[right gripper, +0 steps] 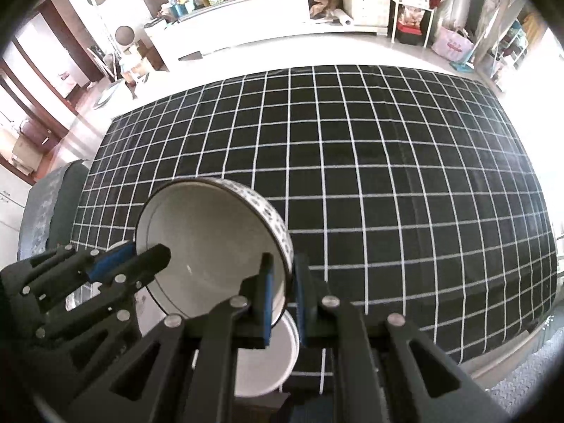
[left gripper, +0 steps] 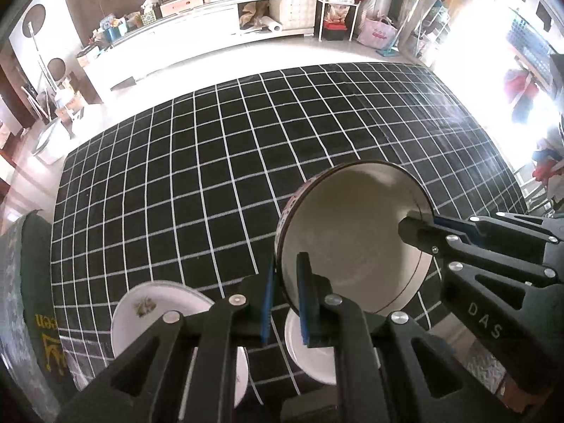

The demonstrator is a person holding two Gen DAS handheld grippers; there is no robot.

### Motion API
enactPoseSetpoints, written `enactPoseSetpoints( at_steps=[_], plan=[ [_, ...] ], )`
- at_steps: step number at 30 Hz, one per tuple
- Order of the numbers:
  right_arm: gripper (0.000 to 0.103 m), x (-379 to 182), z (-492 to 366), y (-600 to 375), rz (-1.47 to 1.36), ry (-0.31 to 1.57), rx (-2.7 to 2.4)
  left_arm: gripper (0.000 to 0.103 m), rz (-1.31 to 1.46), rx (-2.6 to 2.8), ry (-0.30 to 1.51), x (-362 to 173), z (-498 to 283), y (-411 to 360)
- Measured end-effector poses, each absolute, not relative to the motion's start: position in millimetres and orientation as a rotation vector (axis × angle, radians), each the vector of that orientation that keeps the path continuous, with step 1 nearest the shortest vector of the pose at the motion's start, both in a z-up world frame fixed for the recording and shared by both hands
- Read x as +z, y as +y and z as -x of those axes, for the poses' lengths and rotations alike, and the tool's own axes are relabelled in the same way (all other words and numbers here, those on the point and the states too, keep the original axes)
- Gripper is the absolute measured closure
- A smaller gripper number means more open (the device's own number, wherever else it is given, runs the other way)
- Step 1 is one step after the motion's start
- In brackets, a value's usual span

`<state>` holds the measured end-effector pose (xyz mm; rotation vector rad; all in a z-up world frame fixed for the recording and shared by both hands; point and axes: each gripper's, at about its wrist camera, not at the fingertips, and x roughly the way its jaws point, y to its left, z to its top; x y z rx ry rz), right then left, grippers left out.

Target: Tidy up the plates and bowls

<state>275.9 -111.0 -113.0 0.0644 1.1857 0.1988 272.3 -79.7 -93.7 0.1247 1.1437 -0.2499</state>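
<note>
Patterned bowl [left gripper: 352, 239] held tilted above checked cloth [left gripper: 211, 176], left gripper [left gripper: 283, 303] and right gripper [right gripper: 282, 296] each pinching opposite rim. Keep both grips level, move together; settle gently over white bowl [left gripper: 310, 352] below, beside floral plate [left gripper: 148, 313].

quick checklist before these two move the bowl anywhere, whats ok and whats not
1. Left hand-held gripper clamped on the patterned bowl rim: ok.
2. Right hand-held gripper clamped on the opposite rim: ok.
3. Bowl clear of the checked tablecloth: ok, it hangs tilted above it.
4. Bowl empty: ok, inside looks bare.
5. White bowl right beneath: not ok if lowering straight down without aiming.
6. Flower-print plate away from the held bowl: ok.
</note>
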Motion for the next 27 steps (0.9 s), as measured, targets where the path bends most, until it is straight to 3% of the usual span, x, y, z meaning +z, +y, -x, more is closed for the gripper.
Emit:
enactPoseSetpoints(
  at_steps=[15,27],
  plan=[
    [0.089,-151,-231,-114,-0.093,1.290,0.206,0.093,-0.151,-0.267,1.196,-117,-208,-82],
    [0.089,-172,-229,-107,-0.068,1.341,0.224,0.093,-0.128,-0.247,1.248,-143,-206,-72]
  ],
)
